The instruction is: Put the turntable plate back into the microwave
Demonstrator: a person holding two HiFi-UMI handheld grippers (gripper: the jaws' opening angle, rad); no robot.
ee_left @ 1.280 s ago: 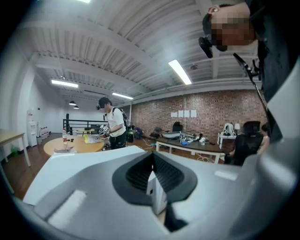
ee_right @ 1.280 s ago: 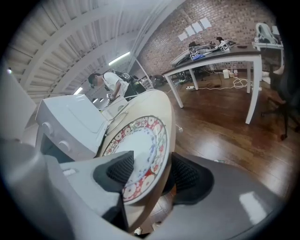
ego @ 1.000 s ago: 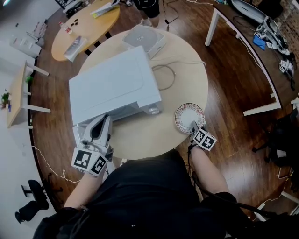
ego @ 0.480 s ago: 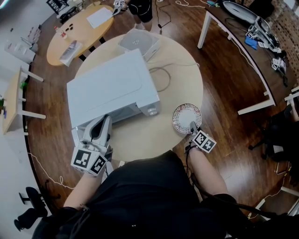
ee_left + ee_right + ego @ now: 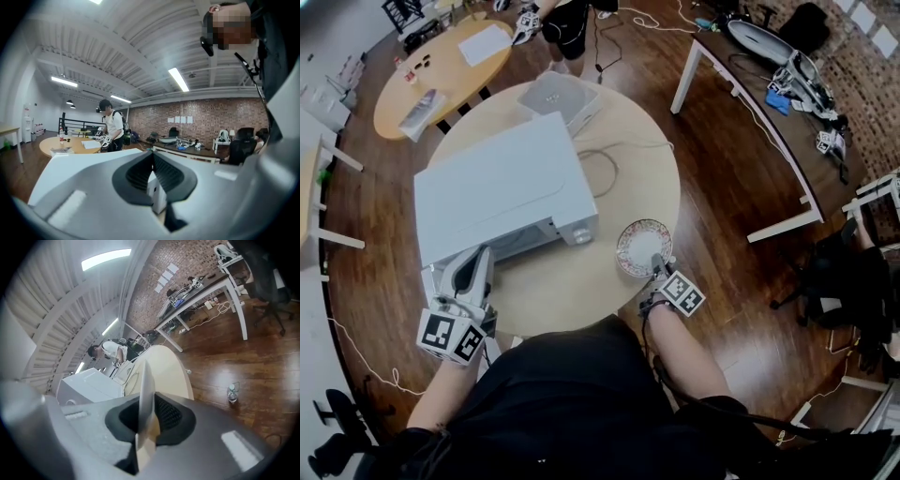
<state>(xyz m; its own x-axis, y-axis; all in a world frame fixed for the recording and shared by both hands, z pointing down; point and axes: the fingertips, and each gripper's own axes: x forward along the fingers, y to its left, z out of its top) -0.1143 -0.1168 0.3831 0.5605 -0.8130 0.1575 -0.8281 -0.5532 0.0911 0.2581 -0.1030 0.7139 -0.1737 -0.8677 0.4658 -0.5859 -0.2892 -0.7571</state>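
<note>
Since the earlier frame the right gripper (image 5: pixel 659 270) has been closing its jaws, and they are now clamped on the near rim of the plate (image 5: pixel 639 246). Seen from the right gripper view, the plate runs edge-on between the pads. The plate is at the right front part of the round table (image 5: pixel 581 295), just right of the microwave (image 5: pixel 492 187) and not yet inside it. Whether its near edge has left the tabletop cannot be told from above. Gripping it by the rim makes sense, since a flat plate offers nothing else to pinch and the rest of it stays free to slide into the oven. The left gripper (image 5: pixel 475 257) is at the microwave's front left corner. Its jaws are pinched on a white panel edge, apparently the opened door (image 5: pixel 157 188), most likely to hold the opening clear while the other hand brings the plate over. The grip on the rim is thin, so the plate may tip or slip as it is carried.
</note>
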